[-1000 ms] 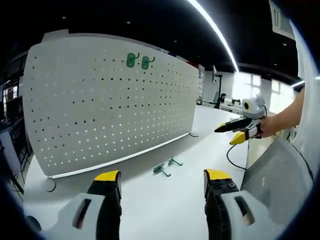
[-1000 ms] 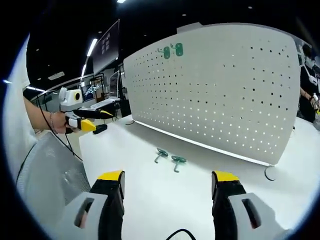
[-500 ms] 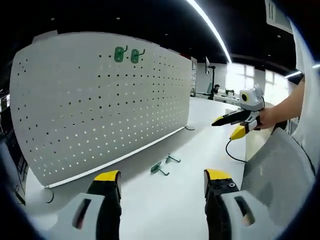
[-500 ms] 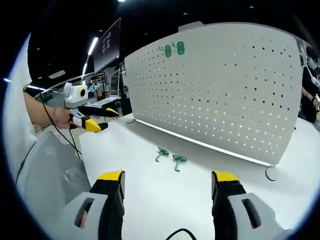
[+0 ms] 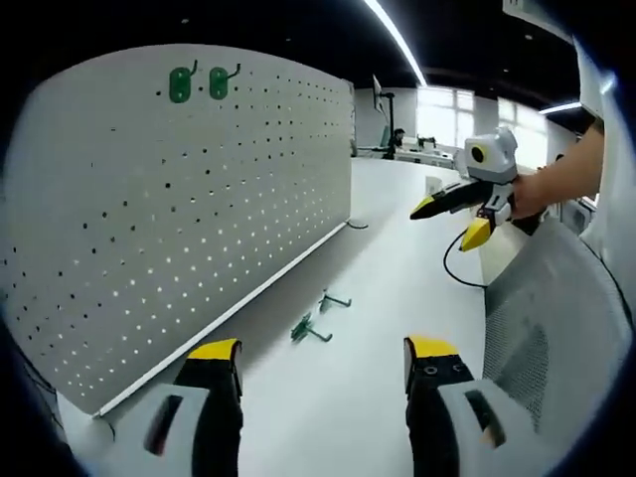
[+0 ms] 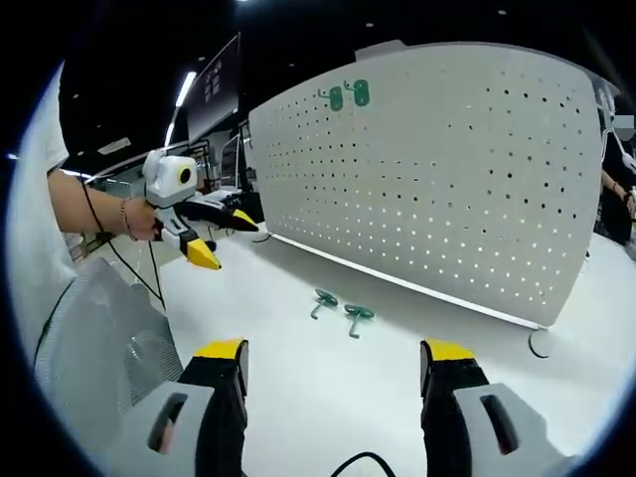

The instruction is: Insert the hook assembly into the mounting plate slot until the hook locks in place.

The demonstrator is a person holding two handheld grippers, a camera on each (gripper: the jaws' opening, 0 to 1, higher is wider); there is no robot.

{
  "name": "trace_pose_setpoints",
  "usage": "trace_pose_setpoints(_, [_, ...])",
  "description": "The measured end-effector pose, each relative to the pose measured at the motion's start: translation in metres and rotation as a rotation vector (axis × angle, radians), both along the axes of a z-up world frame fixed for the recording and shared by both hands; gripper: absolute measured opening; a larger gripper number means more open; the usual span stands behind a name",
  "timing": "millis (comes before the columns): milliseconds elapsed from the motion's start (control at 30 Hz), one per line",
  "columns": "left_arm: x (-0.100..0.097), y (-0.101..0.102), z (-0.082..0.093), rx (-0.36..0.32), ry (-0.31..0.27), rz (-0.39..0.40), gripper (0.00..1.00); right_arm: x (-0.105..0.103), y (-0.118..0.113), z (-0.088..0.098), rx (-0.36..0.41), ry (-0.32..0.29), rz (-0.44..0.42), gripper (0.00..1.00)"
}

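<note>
A white pegboard mounting plate (image 5: pixel 149 189) (image 6: pixel 447 169) stands upright on the white table. Two green hooks (image 5: pixel 197 83) (image 6: pixel 348 95) hang side by side near its top edge. Two more green hooks (image 5: pixel 318 316) (image 6: pixel 340 307) lie loose on the table in front of the board. My left gripper (image 5: pixel 323 363) is open and holds nothing; it hovers above the table short of the loose hooks, and it shows at the left of the right gripper view (image 6: pixel 224 234). My right gripper (image 6: pixel 333 363) is open and holds nothing too, and it shows at the right of the left gripper view (image 5: pixel 452 219).
The white table (image 5: pixel 397 288) runs along the board's front. A black cable (image 5: pixel 452 278) hangs off its edge, and a grey mesh chair back (image 5: pixel 556 328) (image 6: pixel 89 348) stands close by. Desks and monitors fill the room behind. A person stands at the far right (image 6: pixel 616 179).
The left gripper view has swung left and closer along the board. In the right gripper view, the left gripper has moved right, nearer the loose hooks. The hooks have not moved.
</note>
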State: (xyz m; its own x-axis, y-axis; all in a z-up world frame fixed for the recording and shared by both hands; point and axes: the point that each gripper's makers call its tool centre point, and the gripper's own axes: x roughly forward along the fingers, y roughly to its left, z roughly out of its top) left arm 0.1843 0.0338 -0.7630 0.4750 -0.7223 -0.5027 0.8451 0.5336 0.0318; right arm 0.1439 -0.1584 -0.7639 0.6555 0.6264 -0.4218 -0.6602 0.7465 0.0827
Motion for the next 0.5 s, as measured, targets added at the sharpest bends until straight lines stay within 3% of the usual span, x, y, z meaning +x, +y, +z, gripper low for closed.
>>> trace_pose_setpoints(500, [0.013, -0.012, -0.013, 0.106, 0.024, -0.097, 0.68, 0.0, 0.003, -0.001, -0.01, 0.012, 0.007, 0.68])
